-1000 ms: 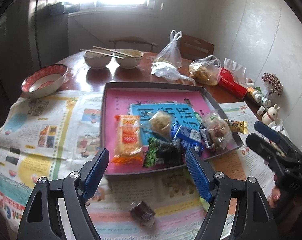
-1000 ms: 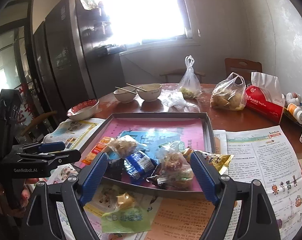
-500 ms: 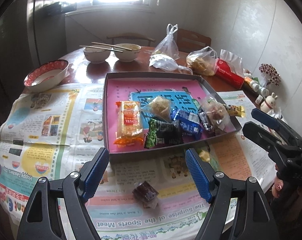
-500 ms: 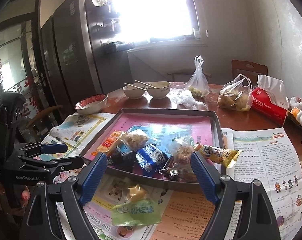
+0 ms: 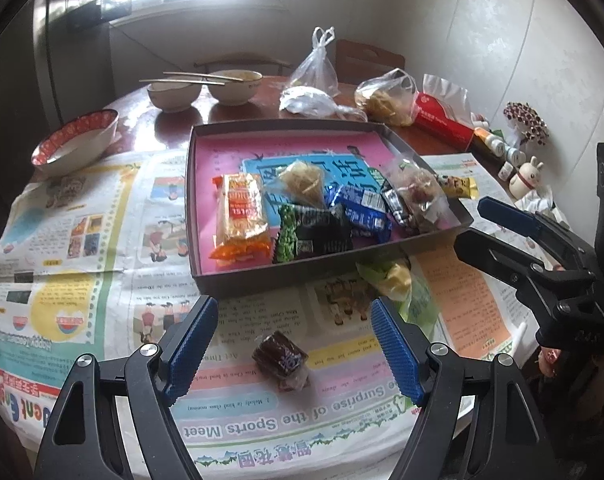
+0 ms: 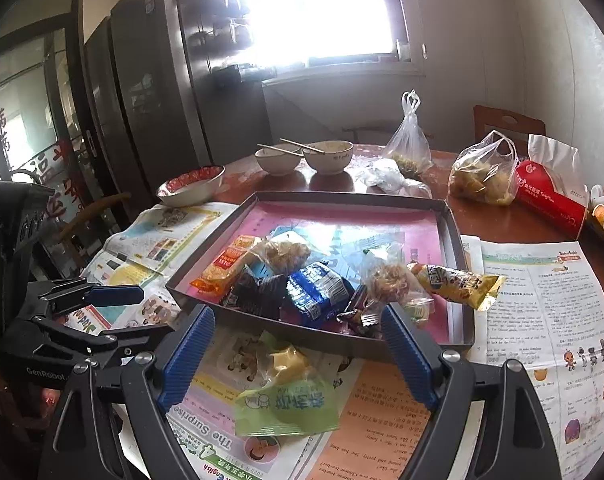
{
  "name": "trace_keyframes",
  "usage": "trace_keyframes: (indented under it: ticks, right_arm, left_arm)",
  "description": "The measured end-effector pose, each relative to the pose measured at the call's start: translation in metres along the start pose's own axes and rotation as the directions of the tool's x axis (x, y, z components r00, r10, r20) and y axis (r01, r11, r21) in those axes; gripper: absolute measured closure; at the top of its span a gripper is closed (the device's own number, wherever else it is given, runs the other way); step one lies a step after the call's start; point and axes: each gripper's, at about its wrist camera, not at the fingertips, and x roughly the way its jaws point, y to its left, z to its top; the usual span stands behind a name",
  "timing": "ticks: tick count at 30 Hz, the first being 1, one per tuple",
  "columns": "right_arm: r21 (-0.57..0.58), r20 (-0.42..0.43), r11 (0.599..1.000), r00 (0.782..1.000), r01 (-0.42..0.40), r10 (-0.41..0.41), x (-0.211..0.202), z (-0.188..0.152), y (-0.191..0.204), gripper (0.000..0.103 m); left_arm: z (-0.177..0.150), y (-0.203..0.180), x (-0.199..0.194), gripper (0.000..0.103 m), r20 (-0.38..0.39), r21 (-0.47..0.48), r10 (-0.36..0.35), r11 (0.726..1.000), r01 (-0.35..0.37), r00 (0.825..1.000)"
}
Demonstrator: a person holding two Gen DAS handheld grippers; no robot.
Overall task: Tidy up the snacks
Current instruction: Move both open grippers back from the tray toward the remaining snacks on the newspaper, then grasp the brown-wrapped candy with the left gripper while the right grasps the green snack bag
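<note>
While both grippers hang over the newspaper-covered table, neither holds anything. Left gripper [image 5: 292, 346], at the bottom of the left wrist view, has its blue pads spread wide; a dark brown wrapped sweet [image 5: 281, 360] lies on the newspaper [image 5: 62, 248] in the gap between them, touching neither pad. Right gripper [image 6: 298, 354], at the bottom of the right wrist view, is likewise released, its jaws wide apart over a green-and-yellow snack packet [image 6: 288, 392] that rests on the newspaper just outside the near wall of the tray [image 6: 341, 196].

Snacks already in the tray sit bunched toward its near edge on the pink liner: an orange cracker packet [image 5: 240, 216] at the left, a dark packet with green print [image 5: 309, 234] beside it, a blue packet [image 5: 361, 210] to the right, and clear-wrapped items behind and to the right. One yellow packet [image 6: 455, 284] lies across the tray's right wall, partly hanging outside.

Beyond the tray, in the upper part of both views, stand two bowls with chopsticks [image 5: 204, 90], a red-rimmed bowl [image 5: 76, 140] at the left, tied plastic bags [image 5: 385, 96] and a red tissue pack [image 5: 443, 120].
</note>
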Motion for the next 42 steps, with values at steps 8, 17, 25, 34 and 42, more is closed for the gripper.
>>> trace_keyframes:
  ticks: [8,17,25,34,42]
  right_arm:
    - [-0.007,-0.045,1.0,0.999,0.004,-0.004,0.011,-0.007,0.003,0.018]
    - [-0.02,-0.075,1.0,0.997,0.005,-0.007,0.018,-0.011,0.006,0.018]
    - [-0.057,-0.16,0.998,0.987,0.01,-0.019,0.044,-0.025,0.011,0.018]
    - [-0.102,-0.219,0.994,0.974,0.041,-0.063,0.072,-0.035,0.014,0.018]
    - [-0.144,-0.225,0.987,0.969,0.069,-0.101,0.078,-0.04,0.019,0.041]
  left_arm:
    - [-0.012,0.009,0.007,0.023,-0.036,0.004,-0.007,1.0,0.008,0.999]
    - [-0.022,0.009,0.015,0.023,-0.061,0.048,-0.013,0.999,0.016,0.998]
    - [-0.026,0.015,0.032,0.023,-0.096,0.026,-0.032,0.999,0.034,0.995]
    - [-0.025,0.016,0.041,0.032,-0.099,0.022,-0.058,0.998,0.061,0.993]
    - [-0.024,0.013,0.046,0.052,-0.093,0.035,-0.055,0.998,0.058,0.994]
